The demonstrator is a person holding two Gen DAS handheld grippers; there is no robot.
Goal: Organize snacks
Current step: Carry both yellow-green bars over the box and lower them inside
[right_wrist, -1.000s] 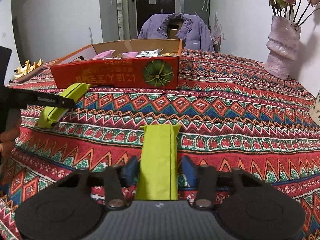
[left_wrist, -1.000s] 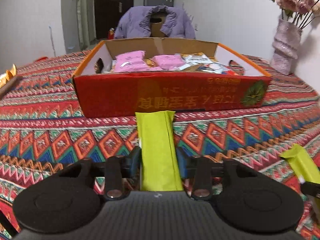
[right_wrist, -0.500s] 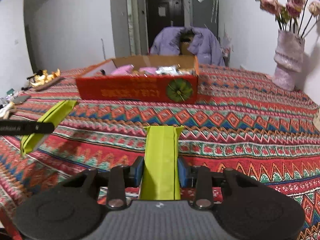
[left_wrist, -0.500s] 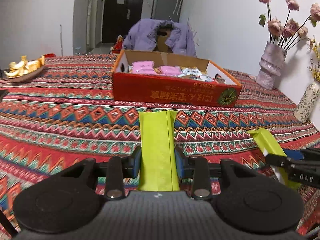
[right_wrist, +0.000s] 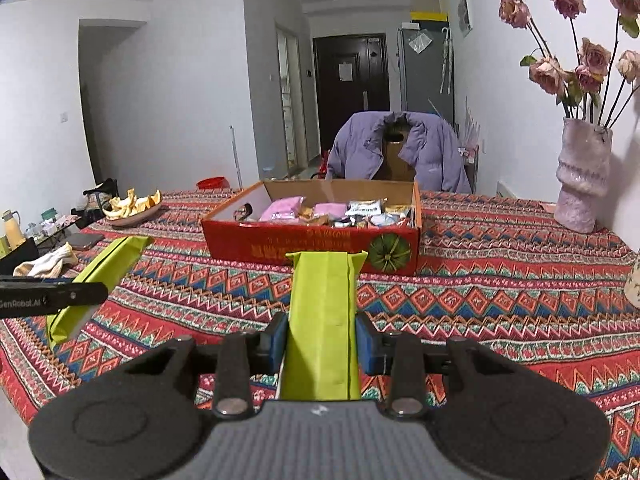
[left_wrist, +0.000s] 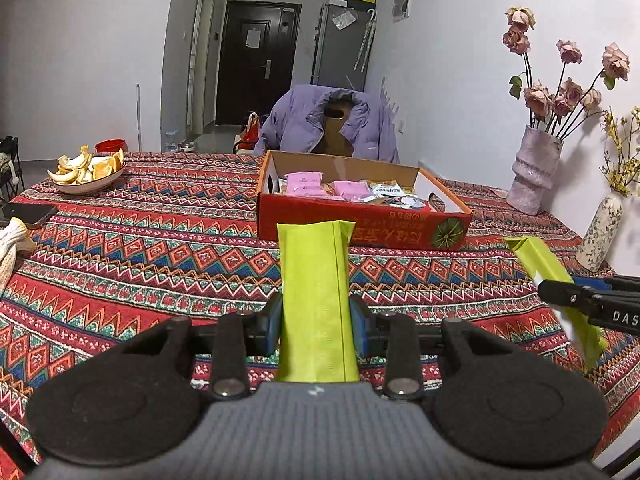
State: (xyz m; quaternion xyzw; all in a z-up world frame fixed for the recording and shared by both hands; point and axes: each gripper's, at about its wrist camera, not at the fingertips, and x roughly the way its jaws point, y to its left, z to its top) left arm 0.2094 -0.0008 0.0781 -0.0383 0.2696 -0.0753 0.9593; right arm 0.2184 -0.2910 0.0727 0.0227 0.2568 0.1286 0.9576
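Observation:
My left gripper (left_wrist: pixel 316 326) is shut on a lime-green snack packet (left_wrist: pixel 314 292), held above the patterned tablecloth. My right gripper (right_wrist: pixel 322 344) is shut on a second lime-green packet (right_wrist: pixel 322 312). Each gripper shows in the other's view: the right one with its packet (left_wrist: pixel 548 276) at the right, the left one with its packet (right_wrist: pixel 100 276) at the left. A red cardboard box (left_wrist: pixel 360 224) holding pink and white snack packs sits ahead of both, also in the right wrist view (right_wrist: pixel 312 242).
A plate of orange peels (left_wrist: pixel 86 170), a phone (left_wrist: pixel 26 214) and a cloth (left_wrist: pixel 10 240) lie at the left. A flower vase (left_wrist: pixel 534 176) and a small vase (left_wrist: pixel 600 232) stand at the right. A chair with a purple jacket (left_wrist: pixel 328 124) is behind the table.
Both grippers have lifted and pulled back from the box with their packets; the box now looks smaller and farther, and more of the room shows.

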